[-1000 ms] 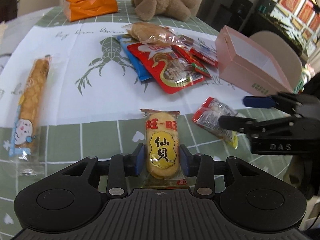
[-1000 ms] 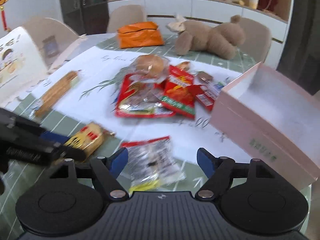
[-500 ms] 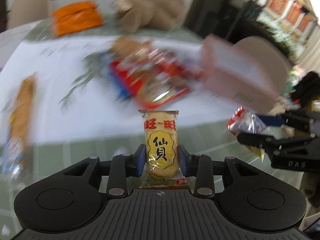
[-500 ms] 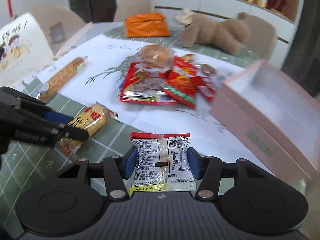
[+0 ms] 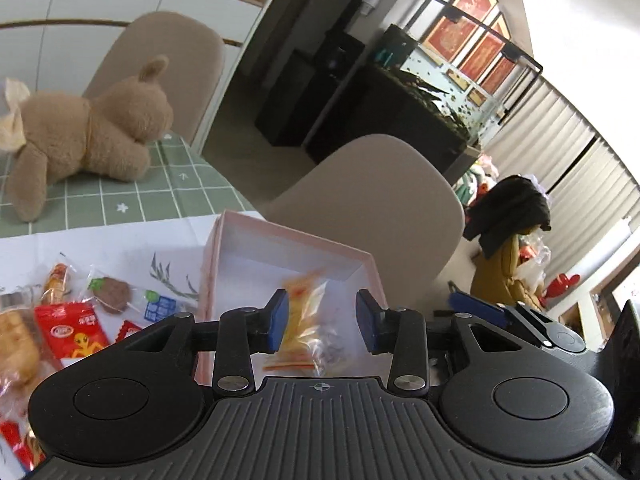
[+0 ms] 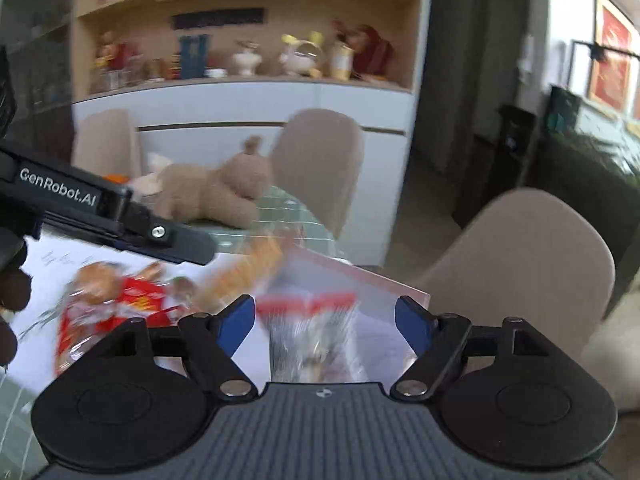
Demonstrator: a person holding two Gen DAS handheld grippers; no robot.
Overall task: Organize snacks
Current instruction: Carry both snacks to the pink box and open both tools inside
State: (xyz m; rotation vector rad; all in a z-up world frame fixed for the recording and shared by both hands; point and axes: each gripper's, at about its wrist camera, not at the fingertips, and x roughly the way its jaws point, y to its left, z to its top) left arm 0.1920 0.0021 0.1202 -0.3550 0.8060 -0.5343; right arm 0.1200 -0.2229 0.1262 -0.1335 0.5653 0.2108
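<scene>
My left gripper (image 5: 322,320) hangs over the open pink box (image 5: 280,236), its jaws opening. The yellow rice cracker packet (image 5: 300,320) is blurred between them, clear of the right pad and dropping into the box. My right gripper (image 6: 324,320) is also above the pink box (image 6: 384,284), jaws wide and still opening. A clear packet with a red top (image 6: 308,320) is blurred in the gap, touching neither pad. In the right wrist view the left gripper's fingers (image 6: 172,240) reach in from the left, with the yellow packet (image 6: 248,268) as an orange smear below them.
A pile of snack packets (image 5: 72,320) lies on the white sheet left of the box. A brown plush toy (image 5: 80,136) lies on the green checked cloth behind. A beige chair (image 5: 368,200) stands right behind the box at the table's edge.
Both grippers rose from the table's front and swung over to the pink box with their packets. Both sets of jaws have since spread and the packets have slipped loose.
</scene>
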